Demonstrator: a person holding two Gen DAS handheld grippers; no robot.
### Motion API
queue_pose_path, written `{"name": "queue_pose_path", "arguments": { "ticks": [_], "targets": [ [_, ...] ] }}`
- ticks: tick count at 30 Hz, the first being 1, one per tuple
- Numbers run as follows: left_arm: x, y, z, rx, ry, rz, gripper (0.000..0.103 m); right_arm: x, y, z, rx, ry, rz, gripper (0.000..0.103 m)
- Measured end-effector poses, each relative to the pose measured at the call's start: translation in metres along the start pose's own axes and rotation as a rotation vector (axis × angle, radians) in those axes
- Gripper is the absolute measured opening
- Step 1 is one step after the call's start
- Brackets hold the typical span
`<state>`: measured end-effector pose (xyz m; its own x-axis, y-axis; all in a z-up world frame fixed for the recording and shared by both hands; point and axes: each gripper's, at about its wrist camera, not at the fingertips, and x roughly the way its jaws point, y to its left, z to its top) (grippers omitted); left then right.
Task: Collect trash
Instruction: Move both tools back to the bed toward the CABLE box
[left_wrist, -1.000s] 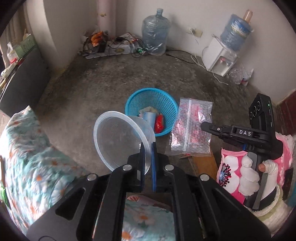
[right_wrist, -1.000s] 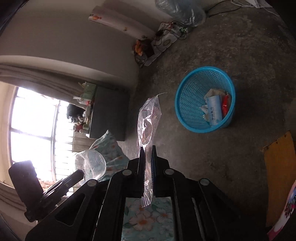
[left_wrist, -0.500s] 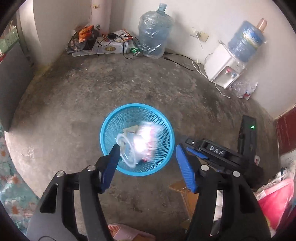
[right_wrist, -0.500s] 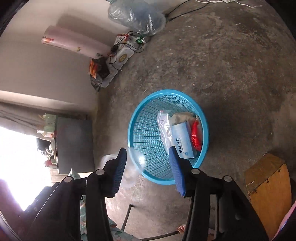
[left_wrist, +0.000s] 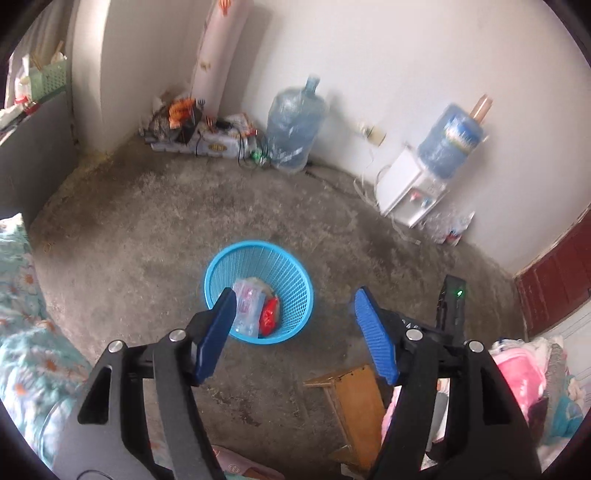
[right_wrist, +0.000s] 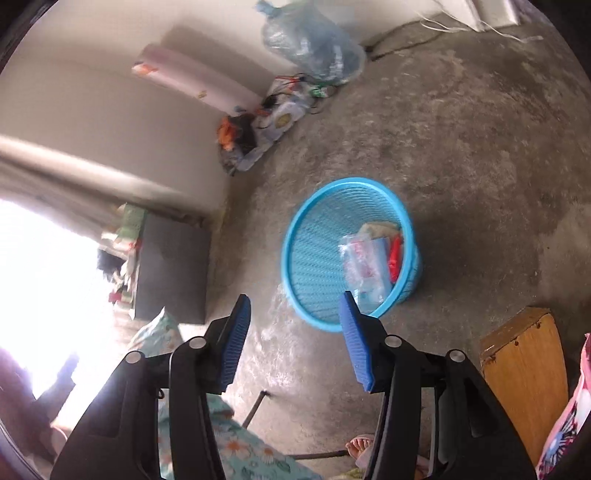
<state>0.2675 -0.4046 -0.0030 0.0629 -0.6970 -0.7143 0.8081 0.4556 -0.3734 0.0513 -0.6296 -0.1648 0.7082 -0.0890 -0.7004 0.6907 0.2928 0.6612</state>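
Observation:
A blue mesh basket (left_wrist: 295, 280) stands on the concrete floor; it also shows in the right wrist view (right_wrist: 317, 236). Inside lie a clear plastic bag and container (left_wrist: 247, 302) and a red wrapper (left_wrist: 269, 315); the right wrist view shows the same clear plastic (right_wrist: 365, 266) and red wrapper (right_wrist: 395, 254). My left gripper (left_wrist: 295, 306) is open and empty above the basket's near side. My right gripper (right_wrist: 295, 306) is open and empty, just short of the basket's near rim. Part of the right gripper's body (left_wrist: 448, 314) shows at the right of the left wrist view.
A wooden stool (left_wrist: 358, 398) stands near the basket, also in the right wrist view (right_wrist: 524, 365). A water jug (left_wrist: 295, 133), a dispenser (left_wrist: 413, 188) and cable clutter (left_wrist: 199, 133) line the far wall. Floral bedding (left_wrist: 22, 325) is at the left, a dark cabinet (right_wrist: 173, 266) by the window.
Both grippers opened and dropped the clear container and the plastic bag into the basket. Both have since pulled back and up, so the basket looks smaller and farther.

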Motion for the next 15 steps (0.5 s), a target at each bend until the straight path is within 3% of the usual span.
{"name": "queue_pose_path", "arguments": {
  "ticks": [3, 8, 15],
  "targets": [
    [-0.063, -0.002, -0.019, -0.026, -0.127, 0.024, 0.068, -0.018, 0.027, -0.021, -0.118, -0.003, 0.013, 0.060],
    [-0.158, 0.001, -0.077, -0.086, -0.321, 0.155, 0.071, -0.029, 0.078, -0.051, -0.346, 0.080, 0.059, 0.060],
    [-0.273, 0.022, -0.182, -0.183, -0.440, 0.355, 0.077, -0.058, 0.159, -0.107, -0.591, 0.117, 0.187, 0.061]
  ]
}}
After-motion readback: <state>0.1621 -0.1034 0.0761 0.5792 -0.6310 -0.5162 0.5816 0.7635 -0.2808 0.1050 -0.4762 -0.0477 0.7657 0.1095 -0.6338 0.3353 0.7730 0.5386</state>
